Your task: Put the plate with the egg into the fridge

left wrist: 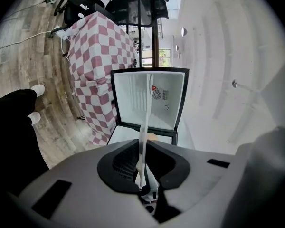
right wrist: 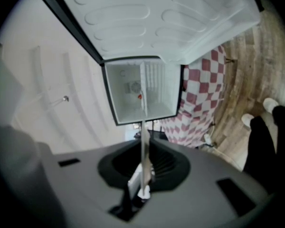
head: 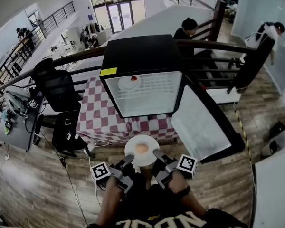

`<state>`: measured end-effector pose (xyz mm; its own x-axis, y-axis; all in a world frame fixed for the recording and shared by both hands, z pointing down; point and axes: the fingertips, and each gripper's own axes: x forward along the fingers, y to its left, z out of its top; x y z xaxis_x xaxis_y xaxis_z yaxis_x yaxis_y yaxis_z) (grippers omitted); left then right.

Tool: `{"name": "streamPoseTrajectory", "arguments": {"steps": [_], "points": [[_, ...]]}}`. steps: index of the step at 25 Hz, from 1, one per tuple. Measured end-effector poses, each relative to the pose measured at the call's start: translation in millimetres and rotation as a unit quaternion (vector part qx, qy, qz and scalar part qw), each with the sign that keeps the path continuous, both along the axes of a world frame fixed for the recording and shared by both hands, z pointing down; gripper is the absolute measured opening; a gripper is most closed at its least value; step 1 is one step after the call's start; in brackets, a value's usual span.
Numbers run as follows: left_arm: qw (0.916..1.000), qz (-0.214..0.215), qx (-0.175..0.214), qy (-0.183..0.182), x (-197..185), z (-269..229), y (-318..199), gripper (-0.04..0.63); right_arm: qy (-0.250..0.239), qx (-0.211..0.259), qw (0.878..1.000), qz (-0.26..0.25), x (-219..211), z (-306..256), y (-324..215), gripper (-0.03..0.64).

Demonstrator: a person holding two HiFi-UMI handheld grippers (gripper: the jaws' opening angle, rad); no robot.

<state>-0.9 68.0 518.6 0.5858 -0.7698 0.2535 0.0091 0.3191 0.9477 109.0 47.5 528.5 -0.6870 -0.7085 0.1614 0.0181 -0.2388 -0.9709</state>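
Observation:
A white plate [head: 133,144] with a brown egg [head: 141,148] on it hangs level in front of the open black fridge [head: 133,51], below its opening. My left gripper [head: 127,161] is shut on the plate's near-left rim. My right gripper [head: 157,155] is shut on its near-right rim. In the left gripper view the plate [left wrist: 144,137] runs edge-on between the pads of the left gripper [left wrist: 143,156], with the egg [left wrist: 152,137] peeking beside it. The right gripper view shows the plate [right wrist: 144,144] edge-on in the right gripper [right wrist: 145,161], facing the fridge's white inside [right wrist: 142,91].
The fridge stands on a table with a red-and-white checked cloth [head: 102,120]. Its door [head: 202,122] swings open to the right. A small dish [head: 130,83] sits on the wire shelf inside. Black office chairs [head: 57,87] stand left; a dark railing [head: 218,46] runs behind.

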Motion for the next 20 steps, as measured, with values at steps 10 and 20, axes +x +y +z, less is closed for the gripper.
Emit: {"name": "streamPoseTrajectory", "arguments": {"steps": [10, 20], "points": [[0.9996, 0.0, 0.01, 0.027, -21.7, -2.0, -48.7, 0.043, 0.019, 0.009, 1.0, 0.014, -20.4, -5.1, -44.8, 0.035], [0.9985, 0.028, 0.025, 0.041, -50.6, -8.7, -113.6, 0.044, 0.038, 0.016, 0.998, 0.042, -48.4, -13.5, -104.7, 0.035]]}}
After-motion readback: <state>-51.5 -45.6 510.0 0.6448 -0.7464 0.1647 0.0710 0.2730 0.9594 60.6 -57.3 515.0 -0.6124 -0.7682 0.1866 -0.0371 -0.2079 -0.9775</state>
